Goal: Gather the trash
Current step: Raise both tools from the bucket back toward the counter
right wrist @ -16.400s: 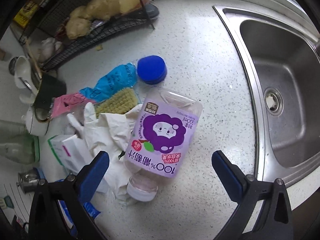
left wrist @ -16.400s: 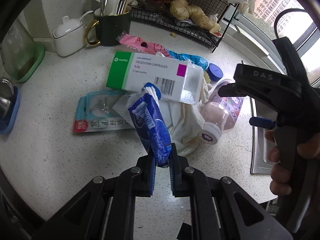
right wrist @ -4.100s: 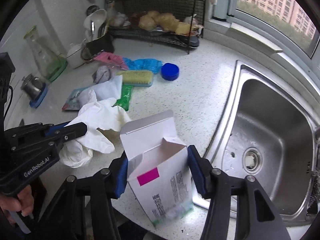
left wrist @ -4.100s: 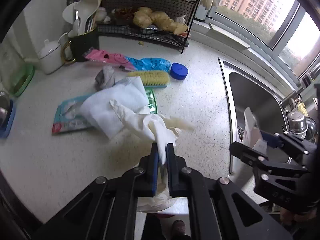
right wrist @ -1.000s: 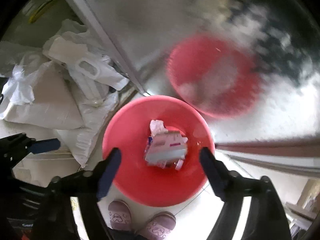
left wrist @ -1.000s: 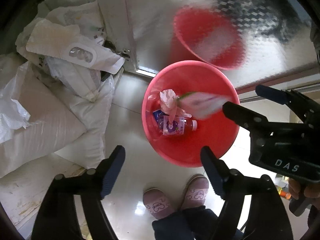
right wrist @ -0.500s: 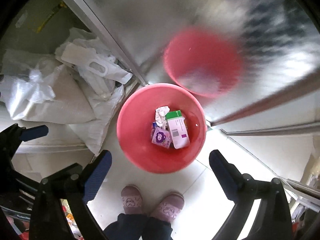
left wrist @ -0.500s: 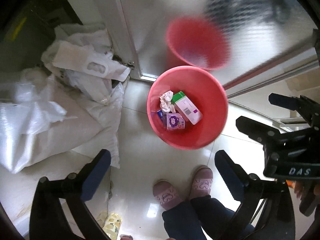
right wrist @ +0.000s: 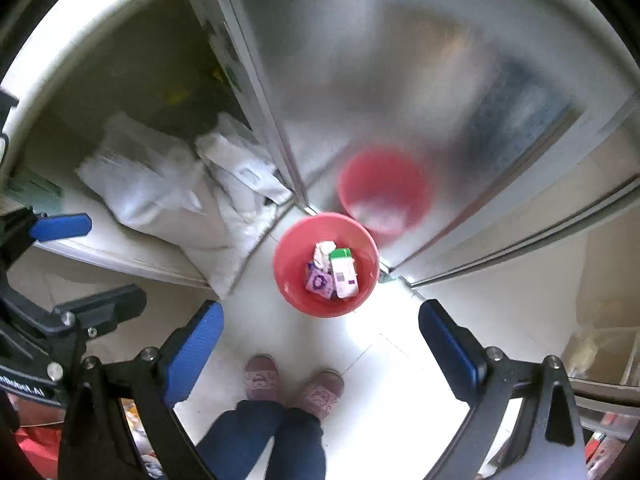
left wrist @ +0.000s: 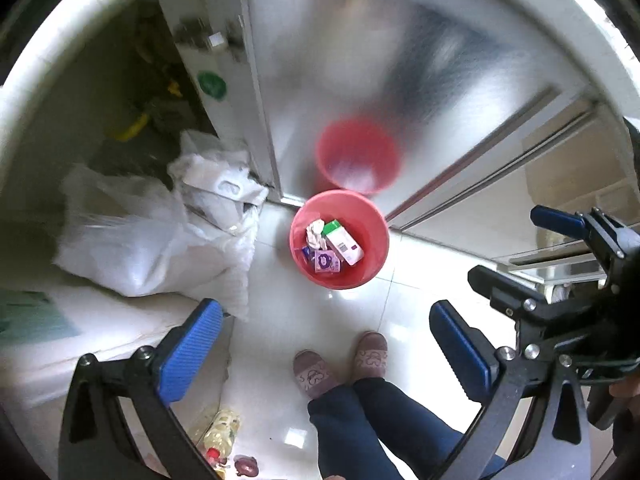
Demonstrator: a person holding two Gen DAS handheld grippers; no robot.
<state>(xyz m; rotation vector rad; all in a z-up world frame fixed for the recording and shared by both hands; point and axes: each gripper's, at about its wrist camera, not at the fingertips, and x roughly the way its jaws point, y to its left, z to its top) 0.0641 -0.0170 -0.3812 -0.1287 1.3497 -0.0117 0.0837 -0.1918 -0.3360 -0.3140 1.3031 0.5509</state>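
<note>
Round red plastic bin (left wrist: 374, 268) on the white tiled floor (left wrist: 384, 304), beside white plastic sacks (left wrist: 152, 240).
Inside lie a green-and-white carton (left wrist: 343, 242), a purple-labelled bottle (left wrist: 327, 261) and crumpled white tissue (left wrist: 315, 232); left gripper (left wrist: 324, 344) and right gripper (right wrist: 320, 332) gape wide, empty.

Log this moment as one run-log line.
phase: after drop | left gripper: open, empty | right gripper: open, empty | red bin: holds medicine box, purple bottle, crumpled glove
</note>
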